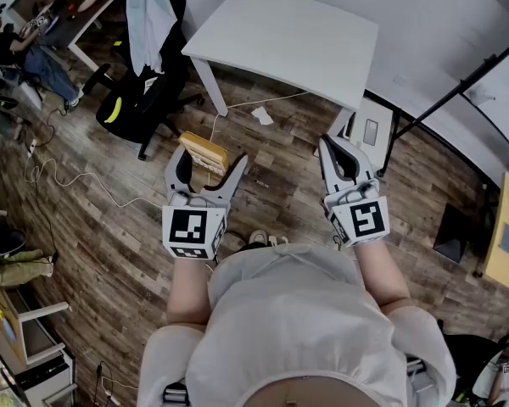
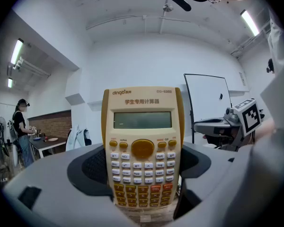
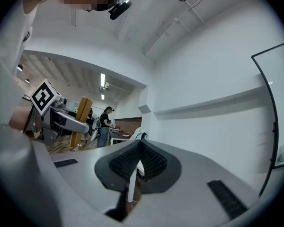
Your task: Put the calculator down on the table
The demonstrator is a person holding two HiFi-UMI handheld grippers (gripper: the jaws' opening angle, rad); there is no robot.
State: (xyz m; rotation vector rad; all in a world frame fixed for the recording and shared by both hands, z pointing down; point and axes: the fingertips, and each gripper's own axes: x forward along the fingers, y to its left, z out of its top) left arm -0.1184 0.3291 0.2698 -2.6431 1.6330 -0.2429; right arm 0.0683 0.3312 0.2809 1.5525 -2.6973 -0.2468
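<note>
Left claw [image 1: 209, 161]: spread wide, clamped on the calculator [image 2: 142, 145] by its side edges, upright at frame centre, for carrying.
Right claw [image 1: 332, 147]: closed, empty, kept aside.
Table [image 1: 297, 41]: upper centre; calculator not yet there.

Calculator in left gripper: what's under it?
Only wood floor shows around the calculator, clamped in the left gripper; the white table stands ahead, not beneath. The patch straight below is covered by the calculator and jaws.

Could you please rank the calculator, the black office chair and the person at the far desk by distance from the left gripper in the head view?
1. calculator, in the left gripper.
2. black office chair, ahead to its left.
3. person, far upper left.
</note>
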